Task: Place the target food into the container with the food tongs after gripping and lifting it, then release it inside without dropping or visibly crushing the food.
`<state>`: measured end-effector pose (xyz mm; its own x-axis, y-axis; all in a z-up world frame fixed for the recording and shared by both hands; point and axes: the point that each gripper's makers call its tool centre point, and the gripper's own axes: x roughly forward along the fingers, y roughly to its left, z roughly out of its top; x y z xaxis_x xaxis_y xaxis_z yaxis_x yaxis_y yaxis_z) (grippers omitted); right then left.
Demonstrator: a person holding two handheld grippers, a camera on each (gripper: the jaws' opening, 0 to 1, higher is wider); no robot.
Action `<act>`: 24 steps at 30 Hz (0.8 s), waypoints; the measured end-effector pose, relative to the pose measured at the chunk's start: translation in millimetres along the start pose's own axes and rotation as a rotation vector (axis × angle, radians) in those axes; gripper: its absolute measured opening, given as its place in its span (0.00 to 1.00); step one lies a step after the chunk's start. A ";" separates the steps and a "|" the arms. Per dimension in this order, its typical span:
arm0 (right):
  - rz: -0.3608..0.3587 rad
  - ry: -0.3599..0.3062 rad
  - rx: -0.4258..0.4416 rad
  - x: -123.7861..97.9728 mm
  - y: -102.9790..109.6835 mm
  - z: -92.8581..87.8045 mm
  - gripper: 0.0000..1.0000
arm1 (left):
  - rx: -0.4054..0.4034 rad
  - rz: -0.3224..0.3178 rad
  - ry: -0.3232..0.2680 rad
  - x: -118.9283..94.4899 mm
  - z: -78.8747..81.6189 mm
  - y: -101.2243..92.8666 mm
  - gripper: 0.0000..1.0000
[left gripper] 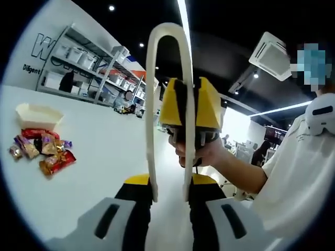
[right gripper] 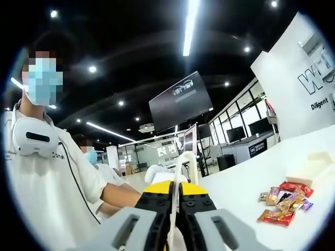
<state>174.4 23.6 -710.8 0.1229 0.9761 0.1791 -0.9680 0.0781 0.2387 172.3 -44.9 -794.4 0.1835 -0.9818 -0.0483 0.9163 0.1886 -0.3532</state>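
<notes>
Left gripper view: we see our left gripper with its jaws closed on the two legs of the white food tongs, which stand up with the looped end at the top. The legs run nearly parallel, a narrow gap between them, nothing held in them. The tong tips are hidden below the jaws, so we cannot tell how they sit. Behind the tongs we see the right gripper, yellow and black, held by a hand.

On the white table, off to the left, lies a pile of wrapped candies, loose on the surface. Just beyond them sits a shallow white container; its inside is out of our sight.

Right gripper view: our right gripper has its jaws pressed together with a thin white strip between them; the tongs loop just ahead. Candies and container sit to the right on the table.
</notes>
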 end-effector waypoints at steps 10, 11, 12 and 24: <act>-0.055 0.043 -0.030 -4.9 -10.6 -7.9 0.04 | 0.036 0.033 0.015 -4.2 0.6 9.2 0.24; -0.064 0.041 -0.050 -6.8 -12.4 -7.5 0.05 | 0.022 0.041 0.013 -4.6 1.2 11.0 0.24; -0.082 0.036 -0.069 -9.0 -15.5 -6.9 0.05 | 0.023 0.038 0.010 -6.1 2.5 12.1 0.24; -0.196 0.070 -0.004 -40.9 -24.1 -35.2 0.27 | 0.067 0.091 -0.058 -20.7 15.8 28.1 0.26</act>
<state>184.9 -11.1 -757.4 0.2940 0.9538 0.0624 -0.9277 0.2690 0.2590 199.9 -19.0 -788.6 0.2855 -0.9581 -0.0229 0.9164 0.2799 -0.2860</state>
